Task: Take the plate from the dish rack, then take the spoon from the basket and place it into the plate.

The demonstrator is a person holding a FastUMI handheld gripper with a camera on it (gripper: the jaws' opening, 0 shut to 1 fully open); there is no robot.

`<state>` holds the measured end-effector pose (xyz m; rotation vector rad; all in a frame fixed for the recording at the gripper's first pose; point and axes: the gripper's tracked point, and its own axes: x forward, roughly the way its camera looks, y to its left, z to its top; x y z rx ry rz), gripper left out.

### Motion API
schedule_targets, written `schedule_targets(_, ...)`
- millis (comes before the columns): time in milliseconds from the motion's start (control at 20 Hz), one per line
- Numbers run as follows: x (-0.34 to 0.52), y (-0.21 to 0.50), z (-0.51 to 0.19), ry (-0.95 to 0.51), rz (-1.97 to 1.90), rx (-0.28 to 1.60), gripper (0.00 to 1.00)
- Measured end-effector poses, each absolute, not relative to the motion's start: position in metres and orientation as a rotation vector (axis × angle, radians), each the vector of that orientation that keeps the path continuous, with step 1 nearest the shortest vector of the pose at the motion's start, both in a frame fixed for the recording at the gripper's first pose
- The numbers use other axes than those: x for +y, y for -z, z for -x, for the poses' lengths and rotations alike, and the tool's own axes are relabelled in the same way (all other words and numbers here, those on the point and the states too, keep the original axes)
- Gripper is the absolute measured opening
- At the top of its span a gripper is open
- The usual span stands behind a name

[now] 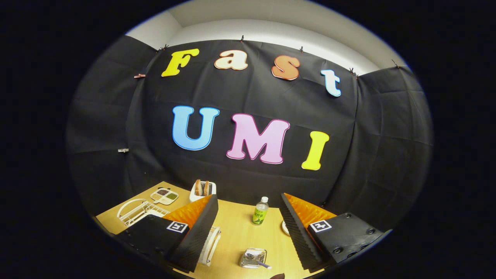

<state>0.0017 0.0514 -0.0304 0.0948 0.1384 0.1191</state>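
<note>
Gripper view, tool: I had the gripper (pixel 248 228) high over the table (pixel 236 232), fingers spread wide, nothing between them.
Gripper view, rack: the dish rack (pixel 138 211) stood beyond my left finger; a white curved rim there may have been the plate, but I could not tell.
Gripper view, spoon: the spoon (pixel 259 262) lay in the basket (pixel 252 258), between the fingers and below.
Gripper view, progress: by my reading, nothing was done; both pickups remained.
Gripper view, room: bare tabletop lay around the bottle (pixel 260 211); the toaster (pixel 202 190) and compartment tray (pixel 164 195) crowded the far edge near the rack.
</note>
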Motion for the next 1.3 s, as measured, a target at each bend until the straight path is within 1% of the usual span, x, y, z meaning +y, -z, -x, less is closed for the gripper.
schedule_targets(300,0.078,0.075,-0.021,-0.14,-0.099,0.313,0.97)
schedule_targets(800,0.161,0.191,-0.038,-0.195,-0.136,0.71,0.95)
schedule_targets(1050,0.197,0.226,-0.045,-0.198,-0.138,0.816,0.9)
schedule_targets(1100,0.198,0.235,-0.046,-0.186,-0.127,0.835,0.86)
schedule_targets(1150,0.199,0.244,-0.046,-0.165,-0.117,0.857,0.84)
schedule_targets(1200,0.201,0.25,-0.047,-0.147,-0.114,0.879,0.76)
schedule_targets(1250,0.205,0.258,-0.048,-0.137,-0.119,0.902,0.71)
schedule_targets(1300,0.209,0.264,-0.047,-0.127,-0.121,0.921,0.62)
